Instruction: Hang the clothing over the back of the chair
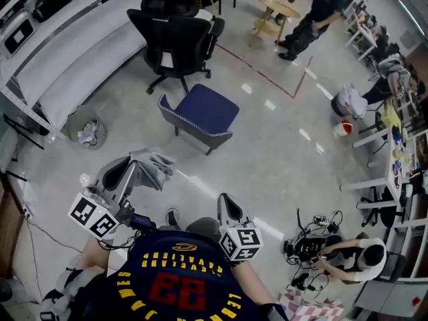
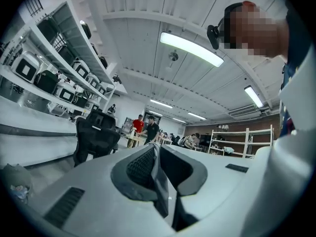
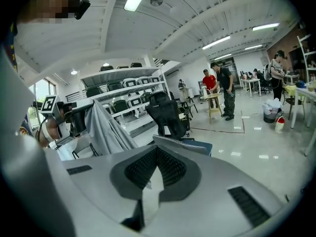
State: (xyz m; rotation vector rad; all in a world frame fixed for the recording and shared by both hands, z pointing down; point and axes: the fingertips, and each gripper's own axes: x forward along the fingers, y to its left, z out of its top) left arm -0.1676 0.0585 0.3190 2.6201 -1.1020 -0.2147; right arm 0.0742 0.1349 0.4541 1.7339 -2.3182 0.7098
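Observation:
A grey garment hangs from my left gripper, which is shut on it; in the left gripper view a thin fold of the cloth is pinched between the pads. The right gripper view shows the same garment draped down at the left. The blue chair with a grey back stands on the floor ahead of both grippers, and its back rim shows just beyond my right gripper. My right gripper has its jaws together with nothing between them.
A black office chair stands beyond the blue one by the long white bench. A waste bin sits at the left. People stand at a stool table far back. A person sits among cables on the floor at right.

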